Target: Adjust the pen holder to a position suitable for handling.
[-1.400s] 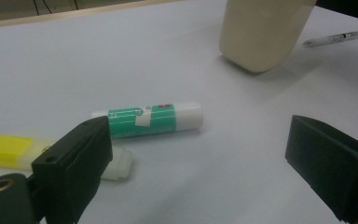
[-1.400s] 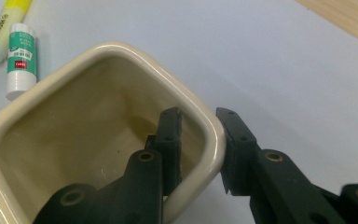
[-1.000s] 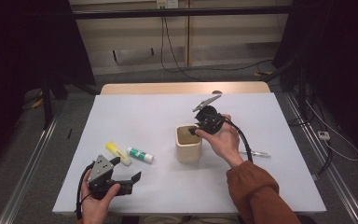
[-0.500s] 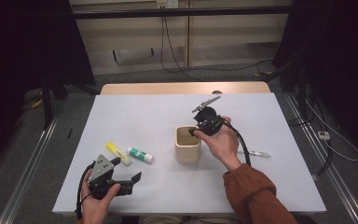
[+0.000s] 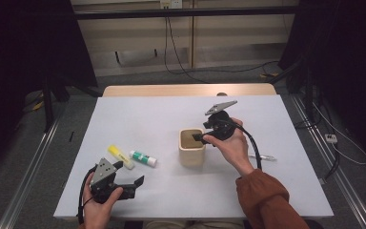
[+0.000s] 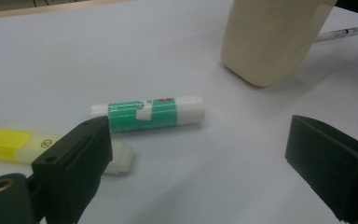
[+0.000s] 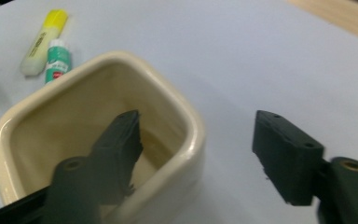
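Cup point(image 5: 191, 148) sits upright mid-table, cream, square with rounded corners. My right gripper point(image 5: 201, 137) is over its rim on the right side; in the right gripper view one jaw hangs inside the cup point(image 7: 98, 154), the other outside past the wall. Jaws have just been opening: spread wide now, cup wall between them, pads not pressing on it. Released, nothing held.

Left of the cup, well apart from it: green-and-white glue stick point(image 5: 143, 158) lying flat, yellow highlighter point(image 5: 120, 157) just beside it, near ends close together. In the left gripper view the glue stick point(image 6: 148, 113) lies crosswise ahead of the jaws, the highlighter point(image 6: 23, 145) partly behind the left jaw.

My left gripper point(image 5: 132, 184) is at the near left edge of the white table point(image 5: 147, 109), jaws apart, empty.

A pen point(image 5: 262, 157) lies to the right of my right hand point(image 5: 228, 148).
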A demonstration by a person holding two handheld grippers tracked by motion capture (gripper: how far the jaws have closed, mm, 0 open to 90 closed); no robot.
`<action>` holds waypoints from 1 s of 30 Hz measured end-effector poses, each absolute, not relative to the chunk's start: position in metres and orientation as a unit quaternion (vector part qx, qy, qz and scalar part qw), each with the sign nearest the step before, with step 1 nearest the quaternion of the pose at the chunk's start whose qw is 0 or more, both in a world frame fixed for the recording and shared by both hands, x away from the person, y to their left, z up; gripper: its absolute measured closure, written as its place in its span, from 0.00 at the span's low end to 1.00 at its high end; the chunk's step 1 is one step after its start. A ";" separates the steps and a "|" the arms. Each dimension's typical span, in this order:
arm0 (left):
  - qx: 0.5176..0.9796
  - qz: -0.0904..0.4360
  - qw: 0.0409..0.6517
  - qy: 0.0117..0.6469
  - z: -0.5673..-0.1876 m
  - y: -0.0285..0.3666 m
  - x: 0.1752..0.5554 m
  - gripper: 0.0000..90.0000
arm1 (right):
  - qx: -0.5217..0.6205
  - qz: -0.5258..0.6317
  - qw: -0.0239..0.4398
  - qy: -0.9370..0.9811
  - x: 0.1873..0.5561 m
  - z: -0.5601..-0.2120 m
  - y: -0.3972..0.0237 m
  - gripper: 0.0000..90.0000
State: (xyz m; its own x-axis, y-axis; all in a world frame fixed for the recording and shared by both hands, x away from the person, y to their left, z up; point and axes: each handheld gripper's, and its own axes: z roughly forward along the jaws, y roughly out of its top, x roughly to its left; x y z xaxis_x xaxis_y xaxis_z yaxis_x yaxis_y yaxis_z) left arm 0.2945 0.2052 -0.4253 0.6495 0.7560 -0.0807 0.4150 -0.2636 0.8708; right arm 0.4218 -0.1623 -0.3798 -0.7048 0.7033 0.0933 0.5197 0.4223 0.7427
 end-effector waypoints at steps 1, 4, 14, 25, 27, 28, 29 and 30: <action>0.775 0.179 0.475 0.377 -0.425 0.205 0.295 0.08 | 0.366 0.401 0.118 0.832 0.421 -0.378 -0.164 0.25; 0.774 0.178 0.475 0.378 -0.426 0.205 0.295 0.08 | 0.370 0.407 0.134 0.824 0.419 -0.375 -0.171 0.17; 0.772 0.178 0.478 0.379 -0.425 0.207 0.295 0.08 | 0.407 0.448 0.131 0.785 0.413 -0.380 -0.202 0.08; 0.772 0.178 0.475 0.382 -0.425 0.205 0.294 0.08 | 0.414 0.455 0.170 0.770 0.386 -0.383 -0.235 0.07; 0.771 0.179 0.476 0.383 -0.425 0.205 0.294 0.08 | 0.417 0.453 0.171 0.770 0.383 -0.387 -0.241 0.07; 0.772 0.180 0.475 0.382 -0.425 0.206 0.294 0.08 | 0.417 0.451 0.173 0.770 0.382 -0.388 -0.243 0.07; 0.773 0.179 0.474 0.382 -0.425 0.206 0.294 0.08 | 0.418 0.449 0.176 0.770 0.381 -0.388 -0.245 0.07; 0.773 0.179 0.474 0.383 -0.425 0.206 0.294 0.08 | 0.420 0.449 0.177 0.769 0.380 -0.388 -0.248 0.07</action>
